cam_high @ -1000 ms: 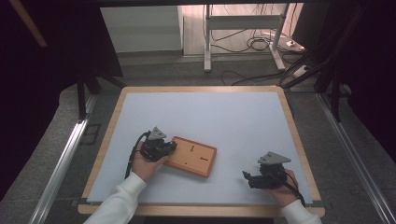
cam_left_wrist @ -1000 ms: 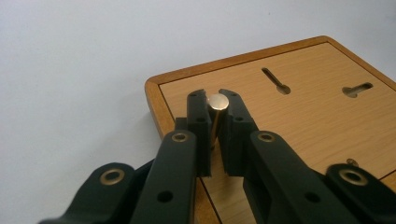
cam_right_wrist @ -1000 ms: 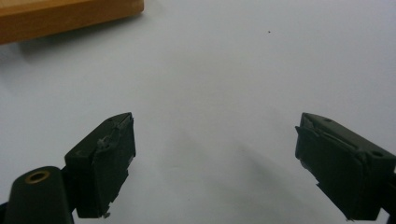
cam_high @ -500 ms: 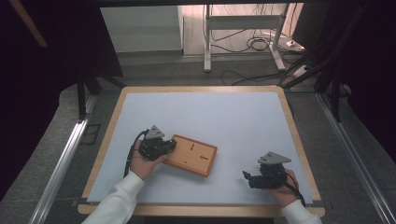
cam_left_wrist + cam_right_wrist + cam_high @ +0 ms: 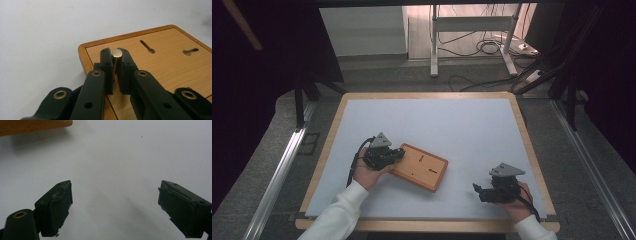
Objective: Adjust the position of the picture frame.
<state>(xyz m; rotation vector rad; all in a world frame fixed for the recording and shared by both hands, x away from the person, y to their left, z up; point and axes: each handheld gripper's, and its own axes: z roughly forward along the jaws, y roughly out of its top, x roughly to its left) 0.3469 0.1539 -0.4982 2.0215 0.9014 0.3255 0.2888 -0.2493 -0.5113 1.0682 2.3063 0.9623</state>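
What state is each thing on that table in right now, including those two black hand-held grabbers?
Left gripper: shut on the metal pin, above the board's corner.
Metal pin: clamped between the fingers.
Wooden board: flat on the table, two keyhole slots up.
Right gripper: open, holding nothing, over bare table.

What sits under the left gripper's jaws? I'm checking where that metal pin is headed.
Under the left gripper, shut on a metal pin, lies the wooden board, near its corner. Two keyhole slots lie farther on. The jaws cover the pin's lower end and any hole beneath.
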